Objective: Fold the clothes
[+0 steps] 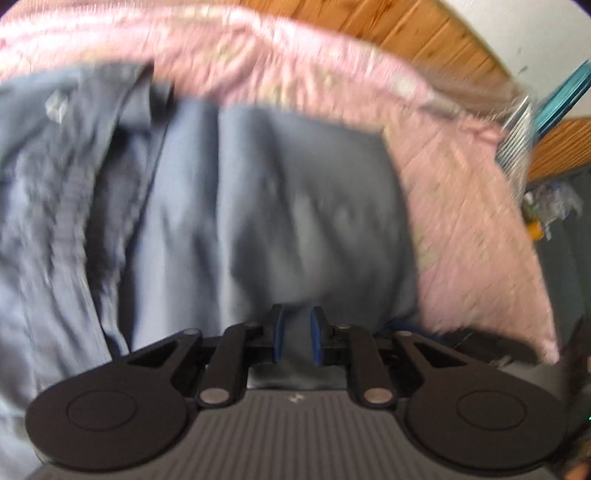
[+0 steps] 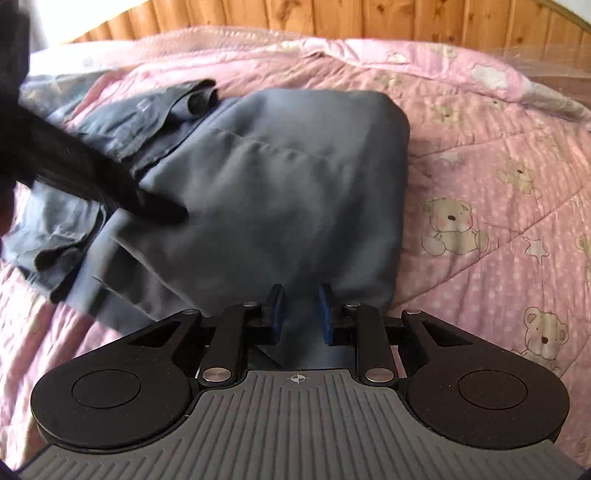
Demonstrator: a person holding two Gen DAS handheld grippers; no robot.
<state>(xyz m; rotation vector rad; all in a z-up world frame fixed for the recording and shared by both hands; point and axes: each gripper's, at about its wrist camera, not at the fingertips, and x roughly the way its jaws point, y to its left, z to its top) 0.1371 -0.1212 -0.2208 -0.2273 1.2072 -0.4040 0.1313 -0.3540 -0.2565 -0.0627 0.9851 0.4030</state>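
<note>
A grey-blue garment [image 2: 277, 177] lies partly folded on a pink bedspread [image 2: 480, 166], its smooth folded panel in the middle and crumpled sleeves and collar [image 2: 177, 103] at the left. My right gripper [image 2: 300, 310] sits low at the panel's near edge, jaws a little apart, with cloth showing in the gap and the pads not pressing on it. The left wrist view is blurred. There the same garment [image 1: 258, 203] fills the picture, and my left gripper [image 1: 297, 332] stands slightly open over it with grey cloth seen between the pads [image 1: 279, 332].
A dark blurred shape [image 2: 110, 177] reaches in from the left across the garment. A wooden headboard [image 2: 369, 14] runs behind the bed. The bedspread [image 1: 461, 240] ends at the right, where a teal object [image 1: 565, 96] and some clutter [image 1: 546, 210] show.
</note>
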